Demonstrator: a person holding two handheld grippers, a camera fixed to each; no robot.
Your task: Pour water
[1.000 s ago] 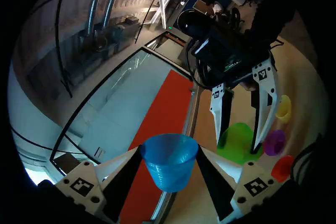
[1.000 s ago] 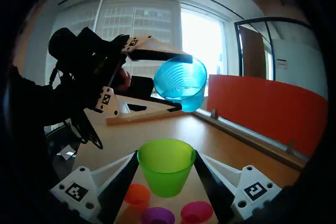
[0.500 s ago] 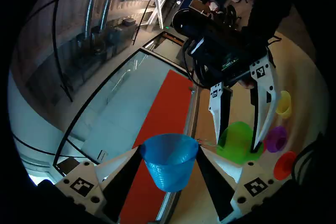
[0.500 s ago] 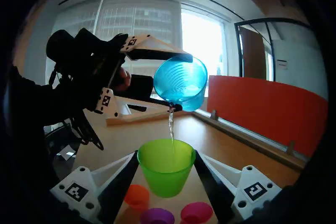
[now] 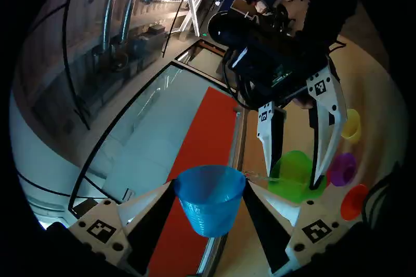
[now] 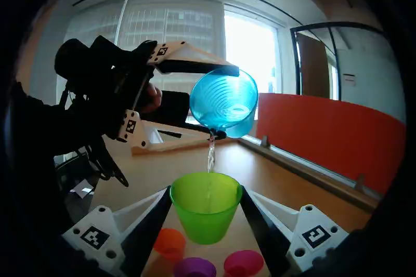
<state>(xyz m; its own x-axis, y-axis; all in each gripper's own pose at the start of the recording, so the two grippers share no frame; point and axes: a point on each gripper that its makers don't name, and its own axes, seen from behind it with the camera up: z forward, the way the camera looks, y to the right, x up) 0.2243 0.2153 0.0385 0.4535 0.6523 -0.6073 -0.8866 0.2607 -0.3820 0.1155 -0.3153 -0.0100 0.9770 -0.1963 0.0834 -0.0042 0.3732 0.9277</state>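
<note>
My left gripper [image 5: 208, 201] is shut on a blue cup [image 5: 209, 206], tipped on its side above the table. From the right gripper view that blue cup [image 6: 224, 101] hangs tilted in the left gripper [image 6: 221, 101], and a thin stream of water [image 6: 210, 155] falls from its lip. The stream lands in a green cup [image 6: 206, 212], which my right gripper [image 6: 206, 209] is shut on. In the left gripper view the green cup [image 5: 291, 174] sits between the fingers of the right gripper [image 5: 293, 172], with water [image 5: 260, 177] running toward it.
Small orange [image 6: 170, 242], purple [image 6: 194, 267] and pink [image 6: 243, 262] cups stand on the wooden table [image 6: 260, 173] below the green cup. A yellow cup [image 5: 352, 125] stands farther off. An orange partition [image 6: 333, 134] runs along the table's far edge. A hand [image 6: 151, 97] holds the left gripper.
The blue cup tipped a little further. A second ago no water fell; now a stream runs from its lip into the green cup. The right gripper stays still.
</note>
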